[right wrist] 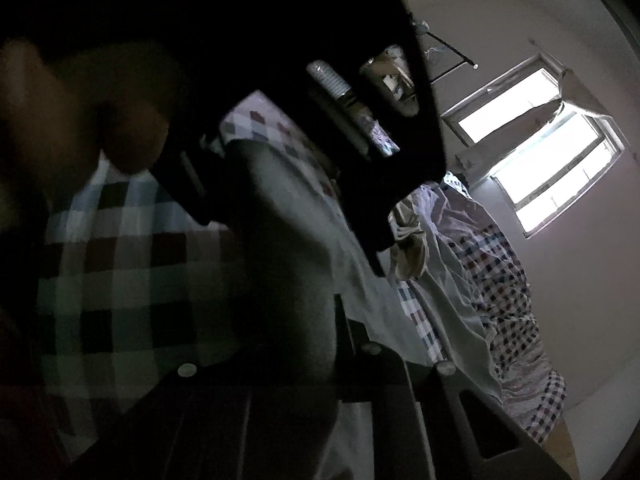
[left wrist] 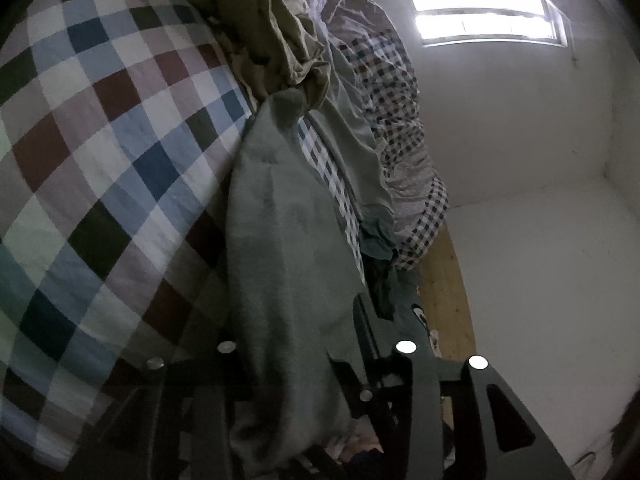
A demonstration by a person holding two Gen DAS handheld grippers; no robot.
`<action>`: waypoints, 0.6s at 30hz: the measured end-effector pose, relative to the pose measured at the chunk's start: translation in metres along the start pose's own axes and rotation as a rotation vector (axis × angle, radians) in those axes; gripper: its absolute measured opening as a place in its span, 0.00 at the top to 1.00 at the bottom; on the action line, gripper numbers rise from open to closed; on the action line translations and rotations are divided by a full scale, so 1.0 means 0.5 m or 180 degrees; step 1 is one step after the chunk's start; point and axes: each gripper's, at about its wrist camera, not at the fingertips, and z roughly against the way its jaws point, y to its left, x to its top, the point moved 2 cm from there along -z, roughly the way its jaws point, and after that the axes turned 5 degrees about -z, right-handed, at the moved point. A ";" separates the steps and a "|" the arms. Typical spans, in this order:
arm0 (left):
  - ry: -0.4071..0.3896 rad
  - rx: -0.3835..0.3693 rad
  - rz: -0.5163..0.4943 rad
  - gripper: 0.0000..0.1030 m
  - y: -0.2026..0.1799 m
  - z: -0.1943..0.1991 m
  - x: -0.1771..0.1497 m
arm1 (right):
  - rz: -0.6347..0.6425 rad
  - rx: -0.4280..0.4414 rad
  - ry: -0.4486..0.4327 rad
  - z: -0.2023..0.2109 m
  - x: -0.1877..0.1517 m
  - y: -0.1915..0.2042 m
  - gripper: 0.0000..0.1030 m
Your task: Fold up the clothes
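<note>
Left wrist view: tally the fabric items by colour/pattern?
Grey-green soft garment: 1
Khaki crumpled garment: 1
Large-check patchwork bedsheet: 1
Small-check rumpled quilt: 1
Teal crumpled cloth: 1
Total: 5

A bed (left wrist: pixel 100 152) in a checked cover carries everything before me. A grey-green garment (left wrist: pixel 280 240) lies along it, khaki clothes (left wrist: pixel 296 44) heaped at its far end, and what looks like a bunched gingham quilt (left wrist: pixel 400 120) on the right.
</note>
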 end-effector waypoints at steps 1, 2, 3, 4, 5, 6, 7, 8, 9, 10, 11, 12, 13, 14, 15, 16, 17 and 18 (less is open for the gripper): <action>0.0005 0.0016 -0.0013 0.58 -0.002 -0.004 0.001 | -0.0010 0.0013 -0.0005 0.001 0.001 -0.001 0.90; 0.0009 0.0033 -0.0022 0.57 -0.003 -0.008 0.001 | -0.0020 0.0024 -0.0011 0.003 0.003 -0.002 0.90; 0.0021 0.0050 -0.0020 0.57 -0.004 -0.013 0.001 | -0.0025 0.0026 -0.0017 0.010 0.004 0.002 0.90; 0.0035 0.0065 -0.0015 0.57 -0.005 -0.019 -0.001 | -0.0035 0.0039 -0.0024 0.011 0.005 0.002 0.90; 0.0049 0.0081 -0.0010 0.57 -0.006 -0.024 -0.002 | -0.0039 0.0053 -0.0035 0.011 0.006 0.002 0.90; 0.0050 0.0082 -0.0013 0.57 -0.009 -0.027 -0.002 | -0.0034 0.0062 -0.0047 0.011 0.007 0.000 0.90; 0.0045 0.0077 -0.0020 0.57 -0.011 -0.029 -0.002 | -0.0030 0.0071 -0.0058 0.011 0.007 -0.002 0.90; 0.0019 0.0078 -0.0041 0.57 -0.015 -0.028 -0.001 | -0.0027 0.0080 -0.0069 0.011 0.007 -0.003 0.90; -0.0016 0.0080 -0.0066 0.57 -0.019 -0.027 0.001 | -0.0032 0.0083 -0.0075 0.012 0.008 -0.003 0.90; -0.0039 0.0076 -0.0075 0.58 -0.022 -0.026 0.003 | -0.0044 0.0084 -0.0078 0.011 0.009 -0.005 0.90; -0.0058 0.0070 -0.0068 0.59 -0.023 -0.024 0.004 | -0.0056 0.0086 -0.0080 0.010 0.011 -0.008 0.90; -0.0068 0.0097 -0.0063 0.68 -0.022 -0.023 0.005 | -0.0066 0.0084 -0.0080 0.010 0.012 -0.010 0.90; -0.0074 0.0135 -0.0059 0.81 -0.021 -0.023 0.005 | -0.0065 0.0073 -0.0068 0.011 0.011 -0.007 0.87; -0.0075 0.0162 -0.0045 0.87 -0.019 -0.022 0.006 | -0.0063 0.0062 -0.0058 0.012 0.010 -0.005 0.82; -0.0079 0.0147 -0.0012 0.87 -0.017 -0.021 0.006 | -0.0062 0.0054 -0.0053 0.017 0.007 0.002 0.75; -0.0071 0.0121 0.0011 0.88 -0.015 -0.021 0.006 | -0.0067 0.0035 -0.0056 0.023 0.001 0.009 0.58; -0.0057 0.0101 0.0019 0.89 -0.017 -0.021 0.007 | -0.0082 -0.0003 -0.0059 0.032 -0.009 0.016 0.45; -0.0042 0.0085 0.0022 0.89 -0.018 -0.021 0.008 | -0.0089 -0.0051 -0.0056 0.040 -0.020 0.022 0.40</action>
